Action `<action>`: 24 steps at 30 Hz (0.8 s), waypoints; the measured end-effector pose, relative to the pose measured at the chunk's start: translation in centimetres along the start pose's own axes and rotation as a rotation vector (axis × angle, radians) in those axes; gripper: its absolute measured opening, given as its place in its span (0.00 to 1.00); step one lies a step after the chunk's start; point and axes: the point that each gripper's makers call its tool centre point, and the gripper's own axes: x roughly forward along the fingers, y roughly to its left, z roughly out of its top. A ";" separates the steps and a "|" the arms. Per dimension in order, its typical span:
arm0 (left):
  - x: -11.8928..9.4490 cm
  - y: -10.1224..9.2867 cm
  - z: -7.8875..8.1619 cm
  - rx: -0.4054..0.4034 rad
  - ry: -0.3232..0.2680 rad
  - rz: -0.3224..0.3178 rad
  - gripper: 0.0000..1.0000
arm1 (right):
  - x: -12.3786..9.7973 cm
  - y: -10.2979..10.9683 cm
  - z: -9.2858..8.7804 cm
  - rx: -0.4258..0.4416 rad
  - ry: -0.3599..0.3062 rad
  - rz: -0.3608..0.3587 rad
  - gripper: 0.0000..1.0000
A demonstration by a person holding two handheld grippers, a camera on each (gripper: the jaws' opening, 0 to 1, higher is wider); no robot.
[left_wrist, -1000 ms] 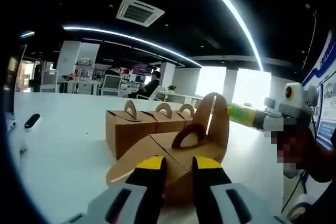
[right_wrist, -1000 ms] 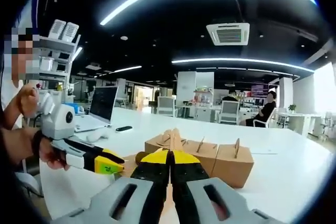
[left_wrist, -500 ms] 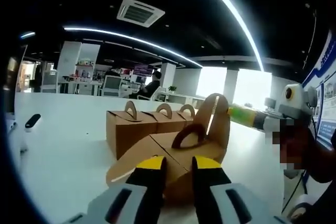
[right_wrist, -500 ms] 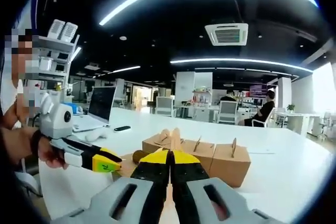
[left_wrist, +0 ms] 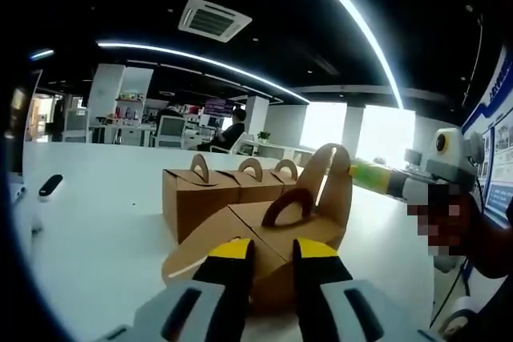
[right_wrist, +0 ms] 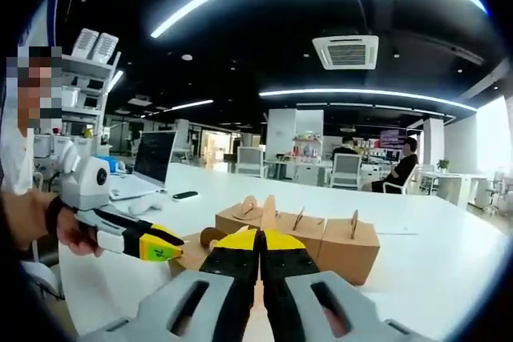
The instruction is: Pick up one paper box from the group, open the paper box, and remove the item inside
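1. Little has moved since the earlier frames: in the right gripper view the row of boxes [right_wrist: 321, 238] sits slightly lower and further left, which is the camera drifting with the hand; the left gripper view matches the earlier one almost exactly.
2. In the left gripper view, a dark phone [left_wrist: 50, 186] lies far left on the white table [left_wrist: 104, 230].
3. Next come three closed paper boxes [left_wrist: 216, 194] in a row, touching each other, each with a curved handle on top.
4. Just in front of them stands the opened box [left_wrist: 276, 234], its flaps spread and one handle flap upright.
5. The left gripper [left_wrist: 268, 258] has its yellow-tipped jaws slightly apart, pressed against this box's near corner; whether they pinch card is unclear.
6. At far right the right gripper [left_wrist: 377, 178] reaches the upright flap, its tip hidden behind it.
7. In the right gripper view, the left gripper [right_wrist: 156, 247] enters from the left, carrying a small mark too tiny to read.
8. The right gripper [right_wrist: 259, 246] shows its jaws closed together; what lies between them is hidden.
9. A laptop [right_wrist: 148, 166] stands behind.
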 end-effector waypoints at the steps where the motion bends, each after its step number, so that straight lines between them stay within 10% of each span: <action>1: 0.0 0.0 0.0 0.001 0.001 0.000 0.22 | 0.0 -0.1 0.0 -0.003 0.001 -0.002 0.02; 24: 0.0 0.3 0.0 0.000 -0.004 0.008 0.21 | -0.4 -1.2 -0.7 0.008 0.008 -0.029 0.02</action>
